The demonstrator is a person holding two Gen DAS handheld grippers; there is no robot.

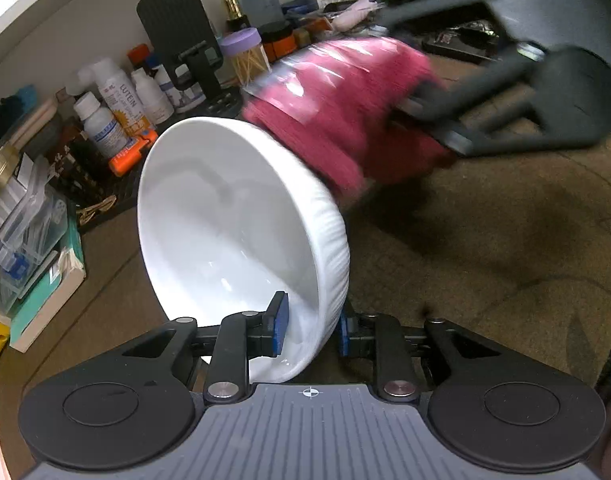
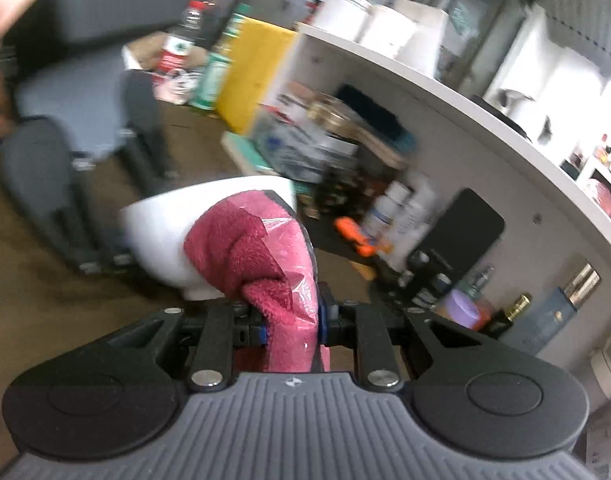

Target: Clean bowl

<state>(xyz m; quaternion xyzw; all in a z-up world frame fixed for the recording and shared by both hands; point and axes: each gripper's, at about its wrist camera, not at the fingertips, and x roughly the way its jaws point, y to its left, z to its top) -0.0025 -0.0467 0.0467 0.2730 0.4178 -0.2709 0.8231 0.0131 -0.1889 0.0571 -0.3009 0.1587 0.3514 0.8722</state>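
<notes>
A white ribbed bowl [image 1: 225,232] is held tilted on its side, its rim pinched near the bottom by my left gripper [image 1: 311,330], one blue pad inside and one outside the wall. My right gripper [image 2: 292,328] is shut on a red cloth [image 2: 265,256] partly wrapped in clear plastic. In the left wrist view the red cloth [image 1: 345,104] lies blurred against the bowl's outer wall at upper right, with the right gripper [image 1: 445,120] behind it. In the right wrist view the bowl [image 2: 161,236] sits just behind the cloth, and the left gripper's body [image 2: 73,120] is at the upper left.
A brown mat [image 1: 485,248] covers the table. Along the back stand bottles [image 1: 117,108], a black phone stand [image 1: 181,40], a purple-lidded jar [image 1: 245,56] and an orange tool [image 1: 129,152]. Clear boxes [image 1: 21,236] sit at left. A white shelf [image 2: 445,92] curves overhead.
</notes>
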